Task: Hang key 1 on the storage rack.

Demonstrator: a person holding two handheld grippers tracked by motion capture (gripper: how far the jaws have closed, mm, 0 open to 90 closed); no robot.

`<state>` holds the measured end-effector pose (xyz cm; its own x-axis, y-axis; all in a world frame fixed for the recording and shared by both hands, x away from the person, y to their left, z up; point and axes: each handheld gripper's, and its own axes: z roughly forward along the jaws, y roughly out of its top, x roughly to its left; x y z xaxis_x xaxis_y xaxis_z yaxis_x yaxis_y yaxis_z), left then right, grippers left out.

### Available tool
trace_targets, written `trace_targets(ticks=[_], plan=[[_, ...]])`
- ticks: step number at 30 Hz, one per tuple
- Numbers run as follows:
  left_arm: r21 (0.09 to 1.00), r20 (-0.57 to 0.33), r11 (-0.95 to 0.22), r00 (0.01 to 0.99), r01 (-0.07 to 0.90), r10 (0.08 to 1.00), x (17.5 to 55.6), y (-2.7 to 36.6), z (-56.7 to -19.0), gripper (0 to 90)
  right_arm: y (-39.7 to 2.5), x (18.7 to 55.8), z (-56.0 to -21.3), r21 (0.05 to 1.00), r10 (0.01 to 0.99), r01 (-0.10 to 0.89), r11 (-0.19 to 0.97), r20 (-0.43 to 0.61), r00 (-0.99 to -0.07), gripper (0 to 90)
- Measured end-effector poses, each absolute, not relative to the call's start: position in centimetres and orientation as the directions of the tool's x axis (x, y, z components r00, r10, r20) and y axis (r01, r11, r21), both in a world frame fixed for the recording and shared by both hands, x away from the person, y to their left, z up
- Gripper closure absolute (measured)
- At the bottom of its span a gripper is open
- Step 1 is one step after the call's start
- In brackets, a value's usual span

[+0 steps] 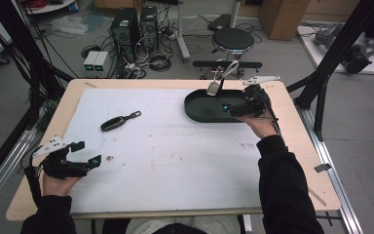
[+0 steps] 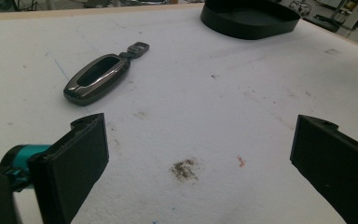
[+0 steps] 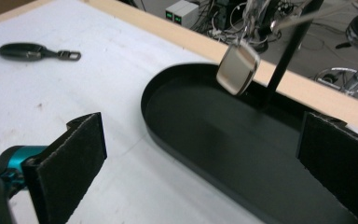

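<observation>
Left gripper (image 1: 88, 155) low at near left of white mat (image 1: 165, 161), jaws spread wide, holding nothing. Dark key fob (image 1: 117, 122) flat on mat, farther in and slightly right, apart from those jaws. Right gripper (image 1: 233, 108) at far right over black oval tray (image 1: 195, 111), jaws wide apart, empty. Silvery tag (image 1: 214, 88) on lanyard at tray's far rim; contact unclear.

We see dim, even overhead light, soft shadows, a pale glare on the white desk (image 1: 175, 161), and blurred near edges.
</observation>
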<state>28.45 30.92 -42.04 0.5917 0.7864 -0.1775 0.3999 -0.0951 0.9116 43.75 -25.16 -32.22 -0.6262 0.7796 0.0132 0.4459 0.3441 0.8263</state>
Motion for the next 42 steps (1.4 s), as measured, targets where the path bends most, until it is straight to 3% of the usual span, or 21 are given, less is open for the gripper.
trace_targets(ticks=[42], plan=[[0.911, -0.179, -0.093, 0.589, 0.401, 0.788, 28.6, 30.9, -42.0, 4.7, -29.6, 34.9, -39.2, 0.814, 0.787, 0.475, 0.334, 0.037, -0.616, 0.8]])
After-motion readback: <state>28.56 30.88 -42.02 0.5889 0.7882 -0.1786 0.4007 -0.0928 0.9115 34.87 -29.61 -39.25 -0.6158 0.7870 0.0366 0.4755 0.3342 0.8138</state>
